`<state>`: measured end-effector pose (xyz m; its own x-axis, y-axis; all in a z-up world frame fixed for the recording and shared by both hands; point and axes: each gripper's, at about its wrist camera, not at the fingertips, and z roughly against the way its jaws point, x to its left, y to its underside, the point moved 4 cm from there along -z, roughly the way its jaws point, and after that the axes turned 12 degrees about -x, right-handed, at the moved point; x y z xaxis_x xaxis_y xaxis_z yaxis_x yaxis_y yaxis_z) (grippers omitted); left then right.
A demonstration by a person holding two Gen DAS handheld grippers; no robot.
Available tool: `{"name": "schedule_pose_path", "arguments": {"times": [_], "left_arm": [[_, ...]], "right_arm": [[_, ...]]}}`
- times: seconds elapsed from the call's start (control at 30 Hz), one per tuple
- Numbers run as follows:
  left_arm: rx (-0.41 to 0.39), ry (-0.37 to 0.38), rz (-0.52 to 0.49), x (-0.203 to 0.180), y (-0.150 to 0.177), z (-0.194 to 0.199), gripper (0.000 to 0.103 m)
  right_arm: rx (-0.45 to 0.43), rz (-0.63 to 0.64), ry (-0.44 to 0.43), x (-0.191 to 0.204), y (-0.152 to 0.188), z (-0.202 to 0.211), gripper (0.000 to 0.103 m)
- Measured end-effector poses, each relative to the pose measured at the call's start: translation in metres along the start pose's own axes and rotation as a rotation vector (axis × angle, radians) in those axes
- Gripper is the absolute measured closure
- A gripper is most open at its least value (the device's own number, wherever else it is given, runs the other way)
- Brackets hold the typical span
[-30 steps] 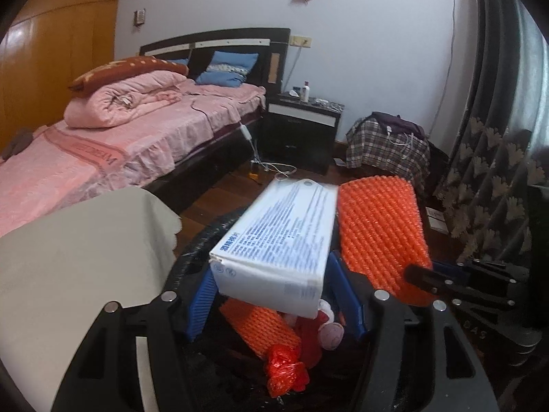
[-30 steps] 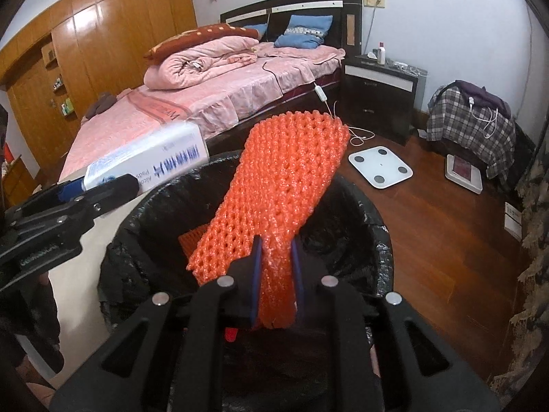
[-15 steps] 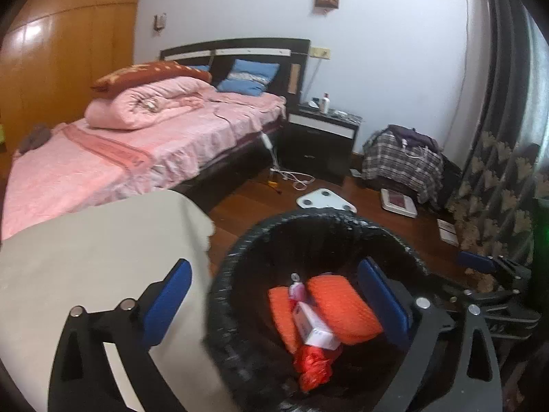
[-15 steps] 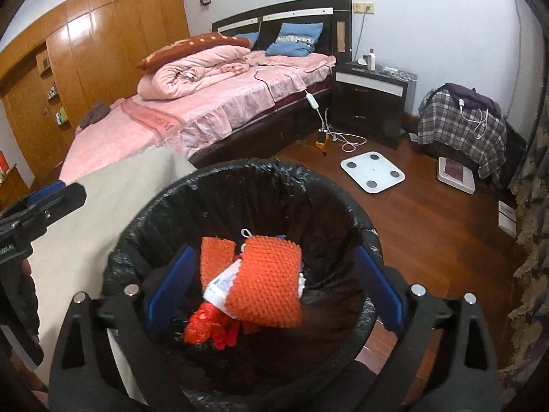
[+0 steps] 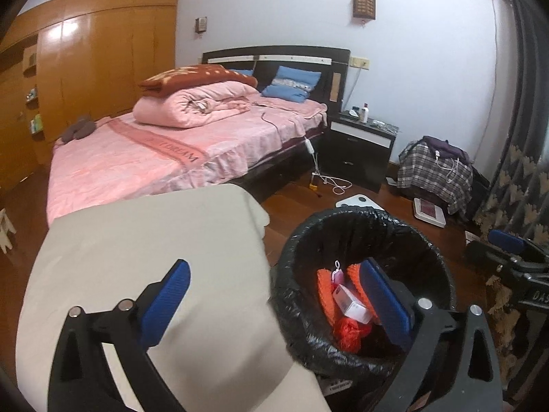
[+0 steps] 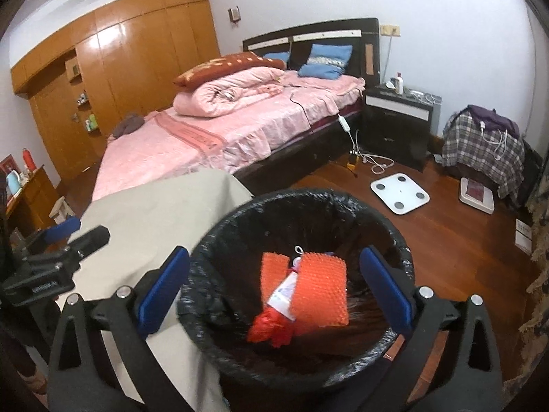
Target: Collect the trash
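In the black-lined bin point(image 6: 302, 360) nearest the cameras, the orange mesh pad point(image 6: 320, 290) and white box point(image 6: 284, 293) were found lying on the other trash, where a second earlier they had been gripped above it. Both the left gripper point(image 5: 274, 304) and right gripper point(image 6: 274, 283) were spread wide and empty, so that drop was judged complete. Beyond, the beige-covered table point(image 5: 137, 247) was seen bare, with the pink bed point(image 5: 178, 151) farther back.

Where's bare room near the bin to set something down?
The beige cloth-covered surface, between the pink bed and the black-lined bin, shows bare. The wood floor between bin, white scale and plaid-covered heap is free. Inside the bin, orange mesh pads and a white box crowd it.
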<state>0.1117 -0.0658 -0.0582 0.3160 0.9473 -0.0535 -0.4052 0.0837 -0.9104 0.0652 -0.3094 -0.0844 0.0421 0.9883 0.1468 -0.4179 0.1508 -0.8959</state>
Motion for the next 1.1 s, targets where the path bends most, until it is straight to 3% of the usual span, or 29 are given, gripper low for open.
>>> {"name": "schedule_pose_path", "arguments": {"times": [0.57, 1.1], "left_arm": [[-0.085, -0.062, -0.004, -0.001, -0.018, 0.074, 0.006], [-0.145, -0.076, -0.018, -0.004, -0.026, 0.103, 0.006]], "right_arm": [[-0.085, 0.074, -0.053, 0.048, -0.029, 0.06, 0.006], [-0.1, 0.095, -0.071, 0.06, -0.029, 0.072, 0.006]]}}
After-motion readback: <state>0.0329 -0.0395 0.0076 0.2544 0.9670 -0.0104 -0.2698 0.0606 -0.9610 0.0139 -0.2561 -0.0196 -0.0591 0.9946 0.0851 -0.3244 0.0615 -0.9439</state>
